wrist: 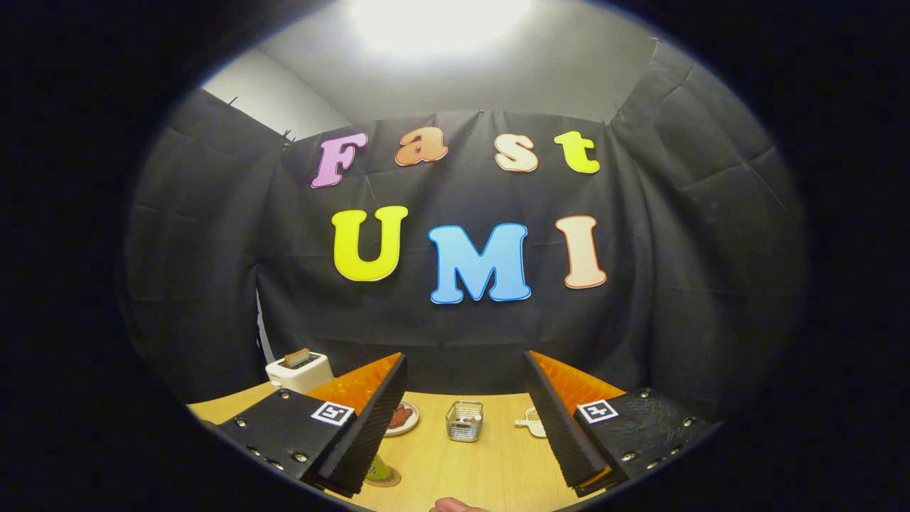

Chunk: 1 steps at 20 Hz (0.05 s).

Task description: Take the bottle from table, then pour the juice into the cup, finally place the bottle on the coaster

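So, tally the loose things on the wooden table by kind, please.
White toaster with a slice in it: 1
Small plate with reddish food: 1
Small wire mesh basket: 1
Round green-patterned coaster: 1
Pale flat item beside the right finger: 1
Total: 5
Open gripper holds nothing.

Light wood table (490,462); white toaster (299,370); silver wire basket (464,420); green-patterned coaster (381,473); white plate (403,418), reddish-brown food.
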Tool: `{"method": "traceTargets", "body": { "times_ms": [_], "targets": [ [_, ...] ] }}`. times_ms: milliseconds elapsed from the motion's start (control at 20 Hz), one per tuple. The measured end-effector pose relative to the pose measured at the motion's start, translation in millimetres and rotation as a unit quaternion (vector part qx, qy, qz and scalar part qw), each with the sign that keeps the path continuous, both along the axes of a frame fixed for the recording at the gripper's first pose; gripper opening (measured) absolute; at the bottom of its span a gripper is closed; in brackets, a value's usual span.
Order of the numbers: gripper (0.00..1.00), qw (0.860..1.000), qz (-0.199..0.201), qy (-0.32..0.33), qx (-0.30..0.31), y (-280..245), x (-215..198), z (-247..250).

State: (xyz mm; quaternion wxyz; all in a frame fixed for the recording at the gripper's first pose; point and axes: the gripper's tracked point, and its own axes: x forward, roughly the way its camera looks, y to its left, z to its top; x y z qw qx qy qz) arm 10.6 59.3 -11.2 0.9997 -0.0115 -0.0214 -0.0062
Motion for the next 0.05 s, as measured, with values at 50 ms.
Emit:
{"method": "traceTargets", "body": {
  "times_ms": [50],
  "targets": [
    [0.99, 1.0, 0.002, -0.001, 0.001, 0.2, -1.0, -0.4]
  ]
}}
